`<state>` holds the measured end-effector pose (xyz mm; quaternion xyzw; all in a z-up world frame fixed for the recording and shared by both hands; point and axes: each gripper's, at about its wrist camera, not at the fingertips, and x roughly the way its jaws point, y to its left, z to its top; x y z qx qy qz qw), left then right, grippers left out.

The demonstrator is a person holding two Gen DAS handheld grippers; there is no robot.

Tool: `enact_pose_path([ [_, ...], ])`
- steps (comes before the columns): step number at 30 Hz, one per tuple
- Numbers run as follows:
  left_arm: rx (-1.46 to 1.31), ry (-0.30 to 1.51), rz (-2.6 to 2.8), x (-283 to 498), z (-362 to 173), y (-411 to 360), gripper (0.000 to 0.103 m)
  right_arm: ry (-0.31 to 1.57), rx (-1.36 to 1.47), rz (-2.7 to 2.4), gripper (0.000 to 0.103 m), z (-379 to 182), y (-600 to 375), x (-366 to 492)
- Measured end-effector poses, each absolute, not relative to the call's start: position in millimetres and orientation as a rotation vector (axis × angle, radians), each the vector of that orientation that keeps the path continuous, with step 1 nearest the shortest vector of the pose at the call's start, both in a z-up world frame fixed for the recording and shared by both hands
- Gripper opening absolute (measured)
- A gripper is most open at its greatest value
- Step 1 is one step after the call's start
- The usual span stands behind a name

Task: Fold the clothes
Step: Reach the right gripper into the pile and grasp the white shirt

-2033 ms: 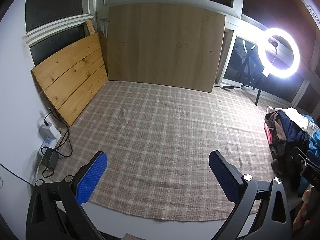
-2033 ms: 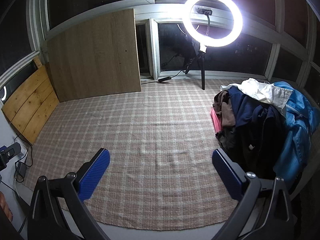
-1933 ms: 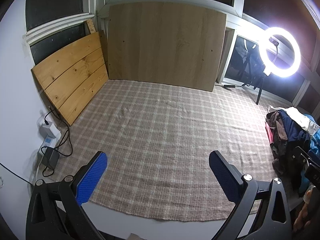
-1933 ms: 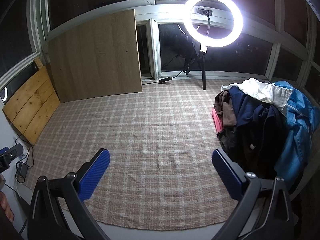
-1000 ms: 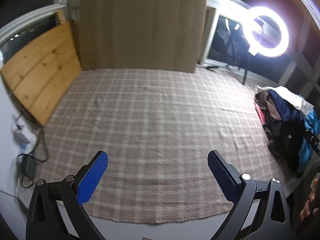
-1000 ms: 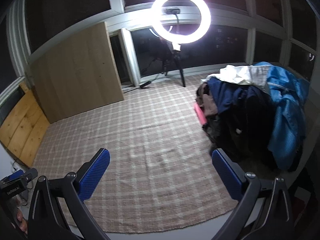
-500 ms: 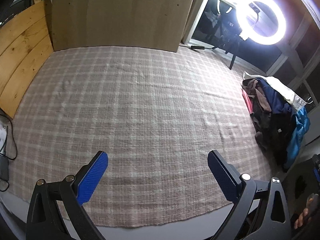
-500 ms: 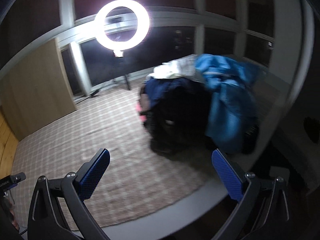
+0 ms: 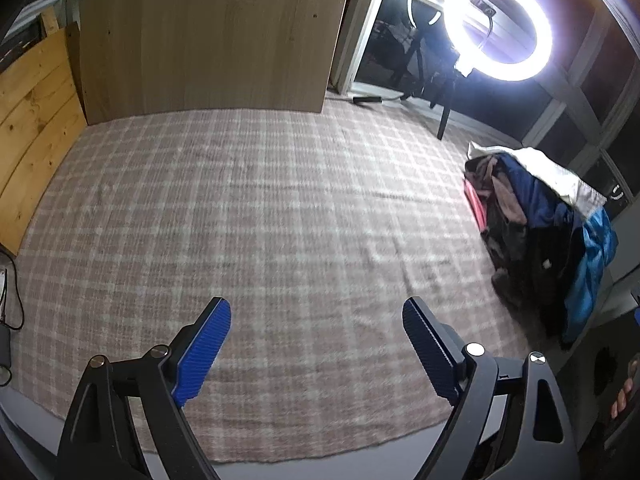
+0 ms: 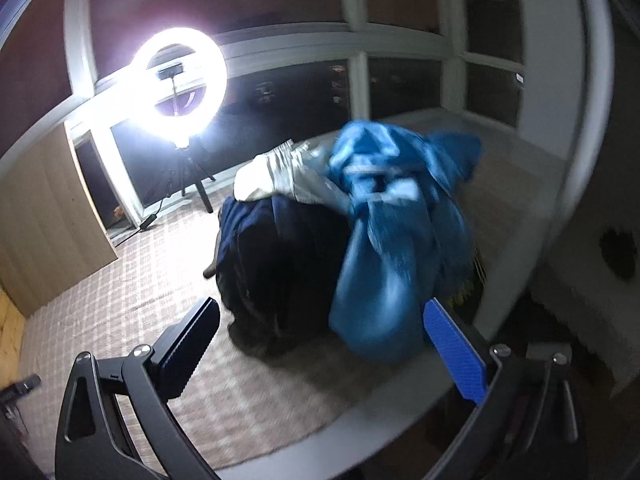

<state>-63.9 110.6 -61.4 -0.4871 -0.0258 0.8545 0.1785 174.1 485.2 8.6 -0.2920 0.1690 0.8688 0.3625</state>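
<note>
We see the clothes pile (image 10: 352, 240) blurred, its dark folds unreadable; both the left gripper (image 9: 316, 316) and right gripper (image 10: 320, 316) have jaws wide apart, empty.

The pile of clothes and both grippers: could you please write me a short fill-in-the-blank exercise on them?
1. The shiny garment on the pile of clothes nearest the right gripper is ____.
2. Both the right gripper and the left gripper are ____.
3. The pile rests on a ____ woven rug.

Missing words: blue; open; checked
</note>
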Motion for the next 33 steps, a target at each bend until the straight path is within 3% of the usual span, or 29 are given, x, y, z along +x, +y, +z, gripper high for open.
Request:
enact_pose_path([
  [16,-1.384,-0.073,2.555,-69.7,-14.1,230.6,0.095,0.262,-0.971,2.54,0.103,-18.4,633.4,25.3],
  [18,-1.397,-0.068,2.559,-69.6,-13.5,238.3,0.095,0.268,-1.007,2.56,0.096,-28.1,643.7,11.3],
  [19,-1.403,-0.066,2.562,-69.9,-14.0,240.3,0.095,0.292,-1.03,2.579,0.078,-32.1,649.8,6.4],
  [20,-1.411,-0.064,2.565,-70.4,-15.0,241.9,0.095,0.315,-1.053,2.598,0.048,-36.1,655.9,1.5],
  [22,-1.429,-0.065,2.572,-72.1,-17.4,243.5,0.095,0.414,-1.105,2.654,0.026,-43.5,669.7,-4.9],
  [26,-1.447,-0.089,2.571,-77.7,-20.8,244.8,0.095,0.444,-1.112,2.707,0.015,-39.3,687.0,-6.9],
  [33,-1.404,-0.002,2.584,-79.8,-14.0,259.3,0.093,0.362,-0.945,2.749,0.012,12.0,707.6,4.6],
])
